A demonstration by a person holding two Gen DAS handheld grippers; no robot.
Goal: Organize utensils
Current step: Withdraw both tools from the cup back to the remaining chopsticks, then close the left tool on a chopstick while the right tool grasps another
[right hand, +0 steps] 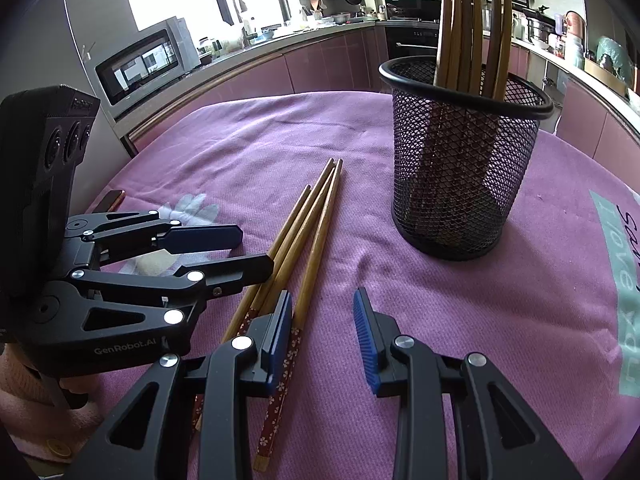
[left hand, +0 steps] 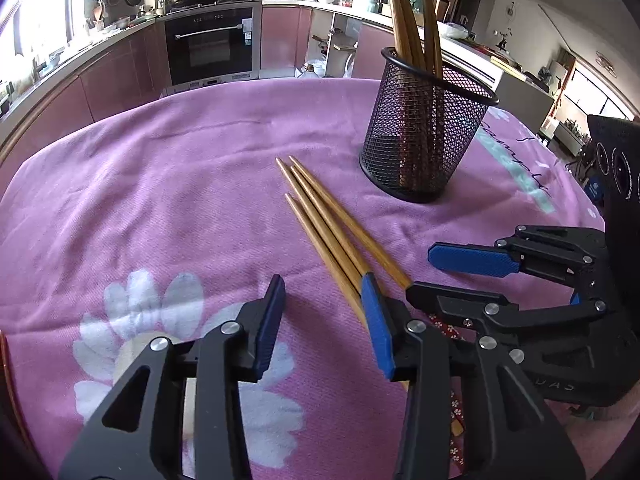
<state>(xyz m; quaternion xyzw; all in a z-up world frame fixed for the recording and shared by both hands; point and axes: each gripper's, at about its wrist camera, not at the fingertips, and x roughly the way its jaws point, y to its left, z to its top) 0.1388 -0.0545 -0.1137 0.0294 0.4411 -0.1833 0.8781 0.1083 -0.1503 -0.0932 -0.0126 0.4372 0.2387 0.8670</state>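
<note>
Item: loose chopsticks (left hand: 320,224), three of them, bamboo-coloured with red flower-patterned handles. They are lying side by side on the pink cloth (left hand: 180,184), tips pointing toward the holder, handles running back under the two tools.

Item: black mesh holder (left hand: 424,128), standing upright on the cloth just beyond the chopstick tips and apart from them. It is holding several more chopsticks (left hand: 404,20), tips up, leaning against its rim.

Item: left gripper (left hand: 324,324). Its jaws are standing partly open with nothing between the pads; only cloth is showing in the gap. Its right-hand blue pad is sitting right at the loose chopsticks' shafts, though whether it is touching them I cannot tell.

Item: right gripper (right hand: 322,328). Its jaws are also standing partly open and gripping nothing. Its left-hand pad is lying over the patterned handles; the gap beside it is showing bare cloth.

Surroundings: a white flower print on the cloth near the left gripper, and kitchen counters with a built-in oven (left hand: 210,44) behind the table.
</note>
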